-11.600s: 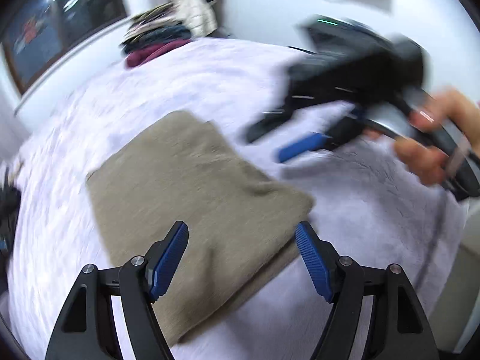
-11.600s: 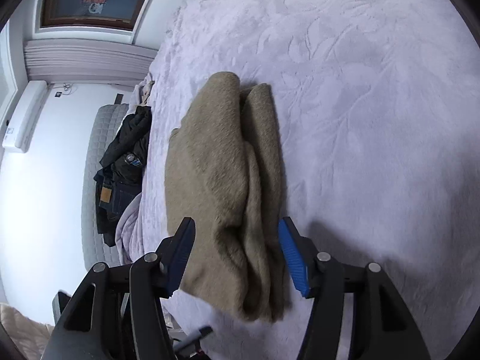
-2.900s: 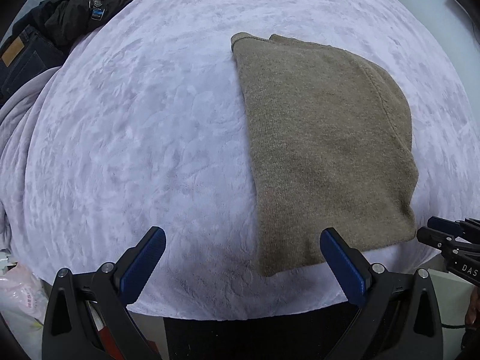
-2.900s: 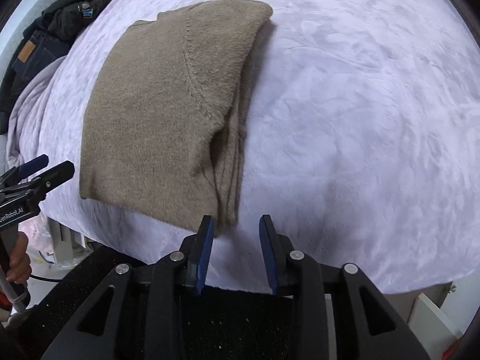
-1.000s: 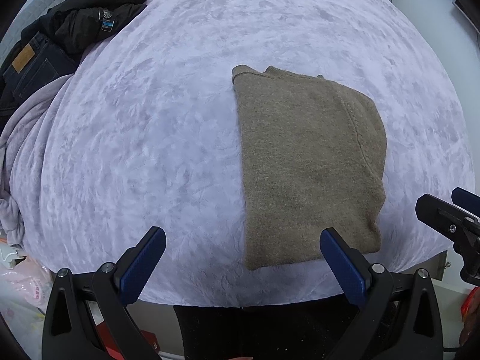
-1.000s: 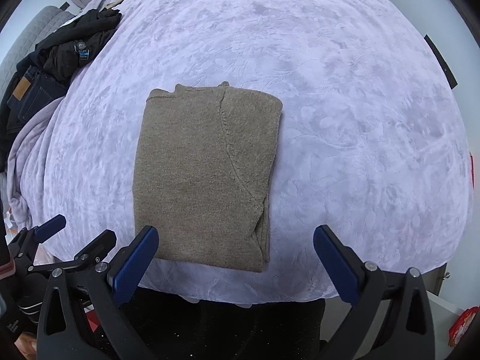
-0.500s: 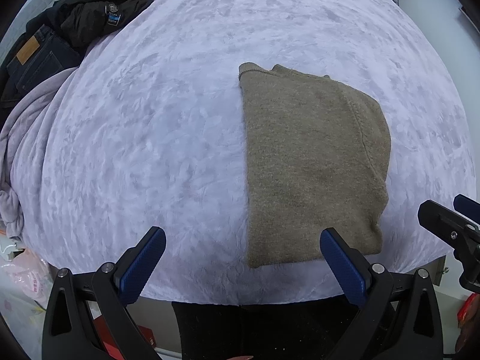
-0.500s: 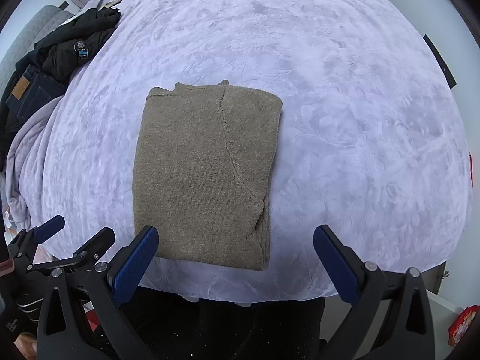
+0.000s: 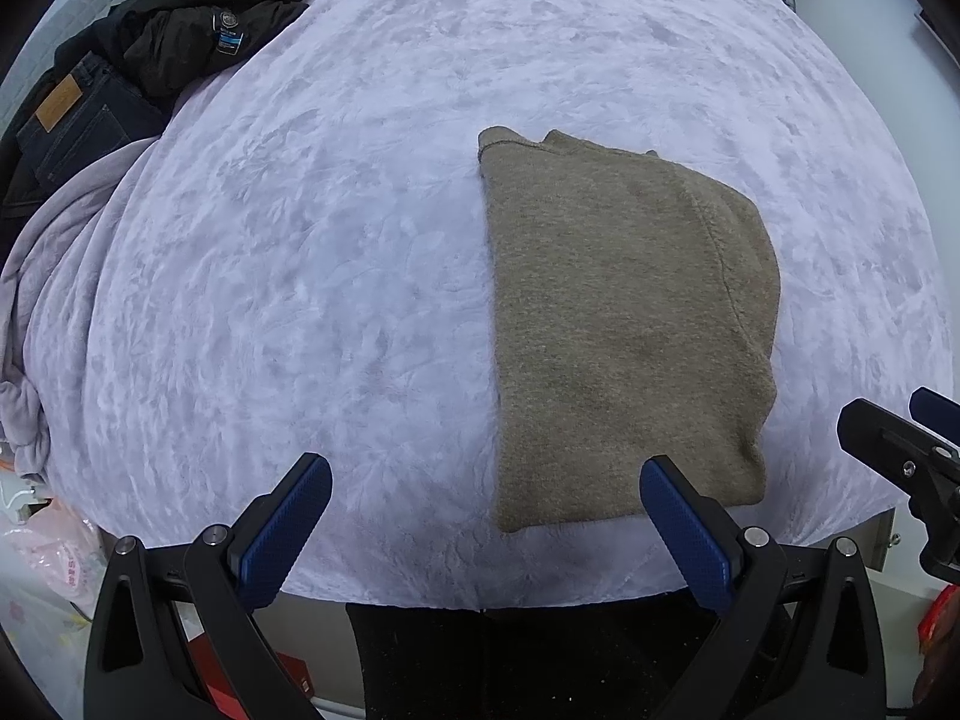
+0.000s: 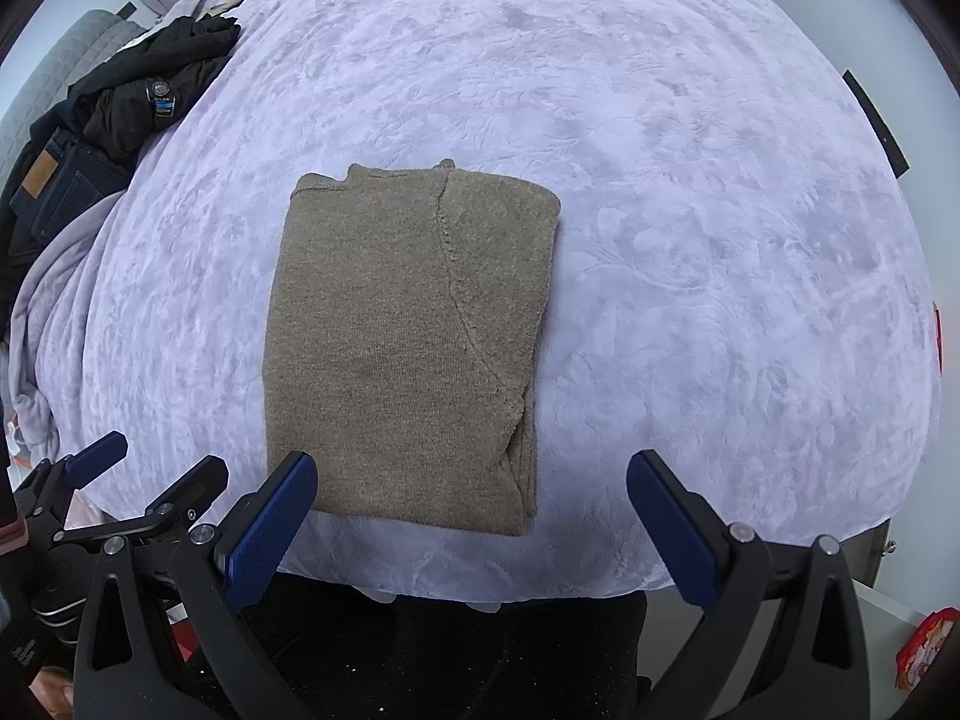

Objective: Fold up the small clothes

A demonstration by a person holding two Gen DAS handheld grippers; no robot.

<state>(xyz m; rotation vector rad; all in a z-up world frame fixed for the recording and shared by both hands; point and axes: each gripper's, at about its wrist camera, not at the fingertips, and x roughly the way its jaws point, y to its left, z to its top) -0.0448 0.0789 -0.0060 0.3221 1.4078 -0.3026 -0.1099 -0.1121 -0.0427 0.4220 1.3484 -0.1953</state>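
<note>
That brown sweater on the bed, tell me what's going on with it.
A person holds a two-finger gripper in each hand, folding small clothes. The brown sweater lies folded into a neat rectangle on the lavender bedspread, near the edge closest to the person. The left gripper and right gripper are both wide open, hovering over that near edge, holding nothing. A pile of dark clothes sits at the far left.

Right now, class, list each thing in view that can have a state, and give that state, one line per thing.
Tan sweater: folded into a flat rectangle, lying on the bedspread, held by nothing.
Left gripper: open, empty.
Right gripper: open, empty.
Lavender bedspread: spread flat.
Black jacket: crumpled, unfolded.
Jeans: heaped at the bed's edge, unfolded.
</note>
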